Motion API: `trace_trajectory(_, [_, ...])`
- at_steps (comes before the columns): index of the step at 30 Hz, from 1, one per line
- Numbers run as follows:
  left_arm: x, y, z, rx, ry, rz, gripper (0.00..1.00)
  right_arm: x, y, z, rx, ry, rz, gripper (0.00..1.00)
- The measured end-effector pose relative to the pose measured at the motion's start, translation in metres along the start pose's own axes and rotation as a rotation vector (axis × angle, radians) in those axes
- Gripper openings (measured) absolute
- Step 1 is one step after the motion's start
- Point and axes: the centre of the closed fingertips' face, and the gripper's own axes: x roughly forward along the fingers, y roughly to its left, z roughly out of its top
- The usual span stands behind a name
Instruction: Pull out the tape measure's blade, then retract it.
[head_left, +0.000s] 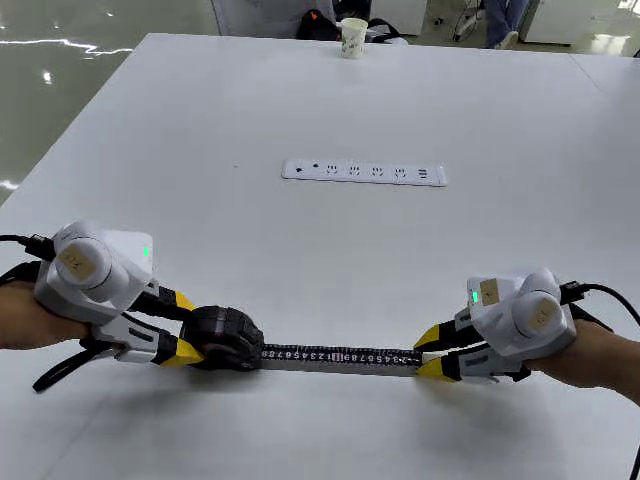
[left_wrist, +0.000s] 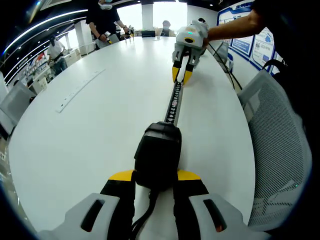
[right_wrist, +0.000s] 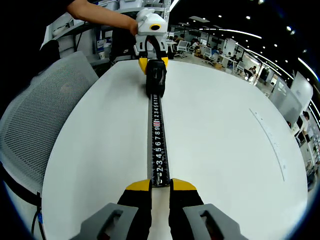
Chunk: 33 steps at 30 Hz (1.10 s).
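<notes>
The tape measure sits near the front edge of the white surface, toward its front left corner. The left tool is clamped on its black housing, one yellow-tipped jaw pressed against each side. In the left gripper view the housing fills the space between those jaws. The blade is drawn out of the housing and runs straight to the right, roughly parallel to the front edge and low over the surface; I cannot tell whether it touches the surface along its length. It is black with white numerals, and some numerals are red. The right tool pinches the free end of the blade, its jaws drawn nearly together with the blade's tip between the yellow pads. The two tools are well apart, with the whole pulled-out stretch between them. A white power strip lies flat near the middle of the surface, well away from the tape measure. A paper cup stands upright at the far edge. A grey mesh chair stands beside the front edge of the surface.
</notes>
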Motion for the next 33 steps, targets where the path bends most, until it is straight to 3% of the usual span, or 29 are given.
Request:
trace_trajectory(17, [0.000, 0.000, 0.000, 0.002, 0.004, 0.001, 0.23, -0.013, -0.003, -0.020, 0.028, 0.027, -0.004, 0.08])
trace_trajectory(33, [0.001, 0.002, 0.000, 0.015, 0.022, 0.002, 0.24, -0.013, -0.003, -0.019, 0.040, 0.050, 0.015, 0.10])
